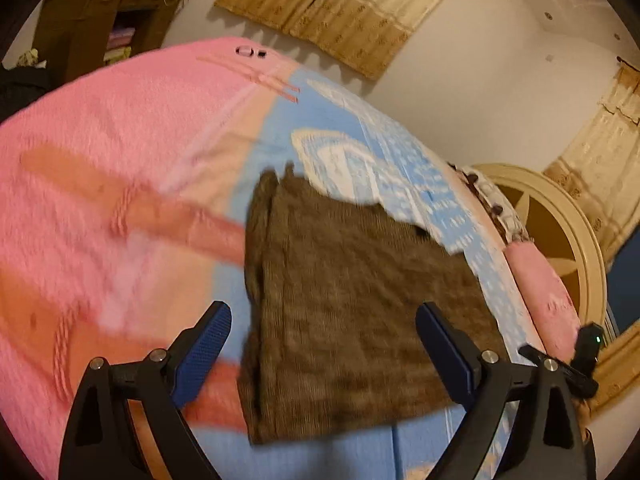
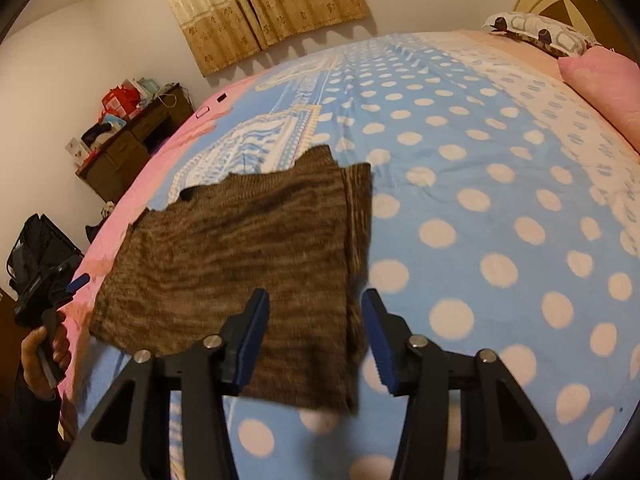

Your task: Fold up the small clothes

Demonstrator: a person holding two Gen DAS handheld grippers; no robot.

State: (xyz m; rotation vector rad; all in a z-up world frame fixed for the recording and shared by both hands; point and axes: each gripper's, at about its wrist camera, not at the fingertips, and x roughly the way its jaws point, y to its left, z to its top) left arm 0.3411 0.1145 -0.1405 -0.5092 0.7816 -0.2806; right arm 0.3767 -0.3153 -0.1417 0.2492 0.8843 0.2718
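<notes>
Right wrist view: my right gripper (image 2: 316, 334) hangs half spread over the near right edge of the brown knit garment (image 2: 240, 264), pinching nothing. My left gripper (image 1: 322, 344) stands wide apart and empty above the same folded cloth. The garment lies flat on the blue dotted bedspread (image 2: 480, 208), beside a pink blanket (image 1: 100, 152). Beyond hang curtains (image 2: 260, 8).

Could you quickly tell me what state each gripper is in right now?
Left gripper: open, holding nothing.
Right gripper: open, holding nothing; brown garment lies beneath.
</notes>
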